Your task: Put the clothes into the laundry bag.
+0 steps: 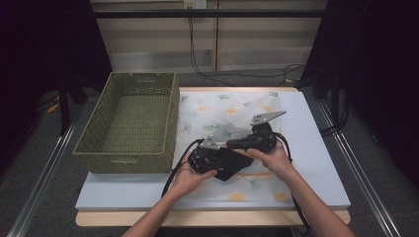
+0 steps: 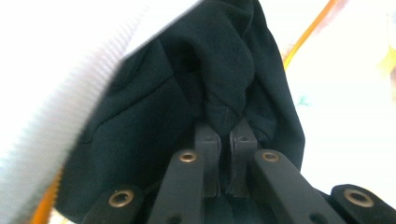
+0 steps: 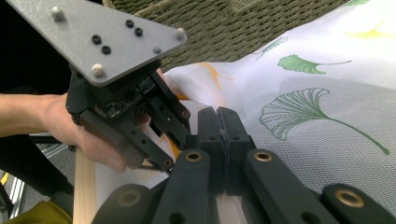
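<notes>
Black soft fabric garment (image 2: pixel 187 93): limp, light; grip at a bunched fold.
Left gripper (image 2: pixel 229 135): jaws pinched onto garment.
Right gripper (image 3: pixel 223 128): jaws pressed together, nothing visibly held.

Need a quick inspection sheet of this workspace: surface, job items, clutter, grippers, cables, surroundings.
Surface: pale blue board on a wooden table, a leaf-print cloth spread over it.
Job's things: dark garment bunched on the cloth; green woven basket at the left, nothing seen inside.
Clutter: nothing seen.
Grippers: left gripper shut on the dark garment; right gripper jaws closed, what they hold is hidden.
Cables: black gripper cable loops beside the basket.
Surroundings: floor rails, wall cables, dark sides.
</notes>
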A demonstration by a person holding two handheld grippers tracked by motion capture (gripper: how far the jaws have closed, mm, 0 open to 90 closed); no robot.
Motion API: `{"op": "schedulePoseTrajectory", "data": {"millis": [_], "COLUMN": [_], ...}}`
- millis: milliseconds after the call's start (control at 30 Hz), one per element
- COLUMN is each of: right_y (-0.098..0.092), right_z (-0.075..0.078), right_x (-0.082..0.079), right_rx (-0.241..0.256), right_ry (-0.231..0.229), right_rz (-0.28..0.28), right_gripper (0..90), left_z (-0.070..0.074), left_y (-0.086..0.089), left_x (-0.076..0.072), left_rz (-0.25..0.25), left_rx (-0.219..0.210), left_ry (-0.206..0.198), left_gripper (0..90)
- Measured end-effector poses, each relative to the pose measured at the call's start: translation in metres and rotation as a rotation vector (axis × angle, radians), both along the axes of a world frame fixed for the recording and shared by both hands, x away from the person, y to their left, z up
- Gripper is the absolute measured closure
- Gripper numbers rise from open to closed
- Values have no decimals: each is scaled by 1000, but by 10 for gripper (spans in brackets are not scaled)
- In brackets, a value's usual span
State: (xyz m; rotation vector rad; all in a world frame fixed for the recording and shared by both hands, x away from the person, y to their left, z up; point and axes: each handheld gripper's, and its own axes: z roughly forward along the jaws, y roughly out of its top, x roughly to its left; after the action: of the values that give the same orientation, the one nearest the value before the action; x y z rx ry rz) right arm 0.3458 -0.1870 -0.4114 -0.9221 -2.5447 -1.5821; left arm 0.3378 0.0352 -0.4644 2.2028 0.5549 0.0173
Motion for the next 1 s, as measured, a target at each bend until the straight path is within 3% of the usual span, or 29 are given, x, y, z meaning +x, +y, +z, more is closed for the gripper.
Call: {"op": "schedulePoseTrajectory", "data": {"millis": [533, 600, 733, 867, 900, 967, 1000], "right_y": [-4, -4, -4, -5, -6, -6, -6], "right_z": [-1, -2, -2, -5, -6, -6, -7], "right_x": [1, 0, 1, 2, 2, 3, 3], "right_rx": [6, 12, 10, 9, 9, 6, 6], "right_ry": [11, 8, 13, 22, 23, 24, 26], "right_rz": [1, -2, 7, 6, 5, 4, 3], "right_gripper": [898, 898, 898, 898, 898, 898, 898], "left_z": [-4, -3, -9, -12, -12, -13, -12], "left_y": [-13, -13, -15, -16, -16, -17, -17], "left_x": [18, 19, 20, 20, 21, 22, 21], "left_rz": [118, 115, 139, 143, 141, 137, 135], "left_rx": [-67, -48, -79, -73, -62, -70, -55], "left_ry": [-18, -26, -23, -43, -55, -37, -40], "left_gripper": [856, 856, 856, 852, 844, 795, 777]}}
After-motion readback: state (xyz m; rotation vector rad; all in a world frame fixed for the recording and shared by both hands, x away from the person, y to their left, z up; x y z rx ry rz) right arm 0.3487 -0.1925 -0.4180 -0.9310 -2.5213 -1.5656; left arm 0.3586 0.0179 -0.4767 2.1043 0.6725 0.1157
